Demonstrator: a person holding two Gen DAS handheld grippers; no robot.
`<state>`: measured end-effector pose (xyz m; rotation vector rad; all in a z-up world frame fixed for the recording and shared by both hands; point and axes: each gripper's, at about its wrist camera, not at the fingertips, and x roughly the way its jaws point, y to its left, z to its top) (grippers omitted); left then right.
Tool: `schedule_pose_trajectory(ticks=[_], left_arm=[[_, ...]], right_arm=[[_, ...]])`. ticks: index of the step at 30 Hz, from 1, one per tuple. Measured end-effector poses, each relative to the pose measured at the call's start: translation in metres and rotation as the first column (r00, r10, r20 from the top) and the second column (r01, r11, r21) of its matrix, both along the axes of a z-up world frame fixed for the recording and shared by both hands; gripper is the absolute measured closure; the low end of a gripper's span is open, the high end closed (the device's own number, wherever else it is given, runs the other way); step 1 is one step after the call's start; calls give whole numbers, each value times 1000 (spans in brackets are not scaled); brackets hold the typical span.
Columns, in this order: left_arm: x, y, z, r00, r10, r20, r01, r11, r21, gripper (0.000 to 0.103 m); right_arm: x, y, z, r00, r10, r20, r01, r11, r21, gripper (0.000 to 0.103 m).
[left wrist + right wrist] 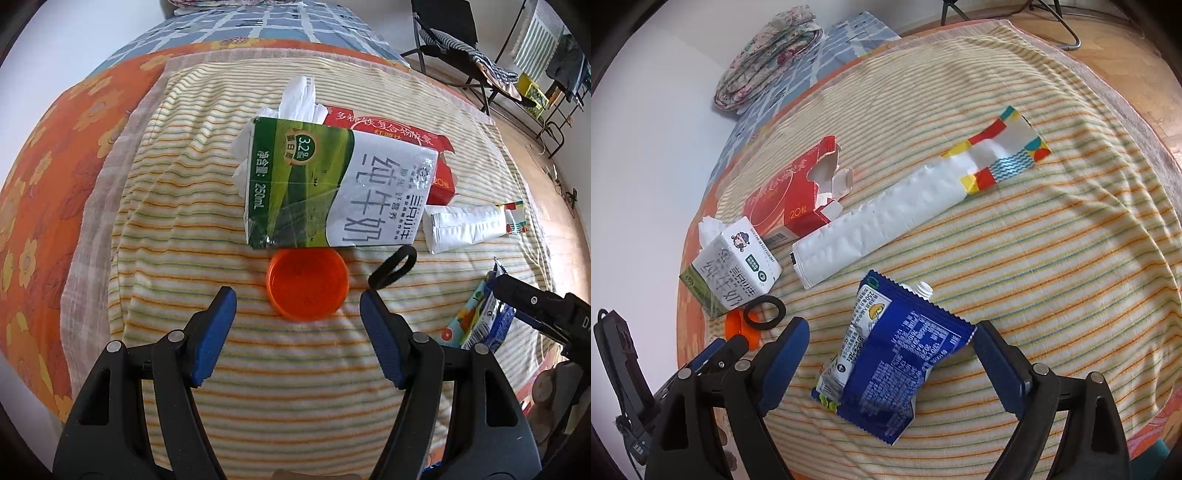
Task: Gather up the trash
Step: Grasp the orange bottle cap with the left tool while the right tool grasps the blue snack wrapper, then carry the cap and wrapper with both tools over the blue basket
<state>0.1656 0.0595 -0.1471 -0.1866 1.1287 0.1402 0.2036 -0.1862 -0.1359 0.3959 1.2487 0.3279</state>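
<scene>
Trash lies on a striped blanket. My left gripper is open, its blue fingers either side of an orange lid, just short of it. Behind the lid lies a green-white milk carton, a red box and white tissue. A black ring lies right of the lid. My right gripper is open around a blue wrapper with a pouch under it. A white folded packet lies beyond. The carton, the red box, the ring and the lid show at left.
The blanket covers a bed with an orange flowered sheet and a blue checked cover. A folded quilt lies by the wall. A black chair and a rack stand on the wooden floor beyond the bed.
</scene>
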Motion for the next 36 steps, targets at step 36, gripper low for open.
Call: schedule_pose_trajectory(ticks=[36], left_arm=[[-28, 2, 13, 997, -55, 46, 54, 998, 11, 56]], right_arm=[[-25, -23, 31, 986, 56, 157, -50, 998, -42, 41]])
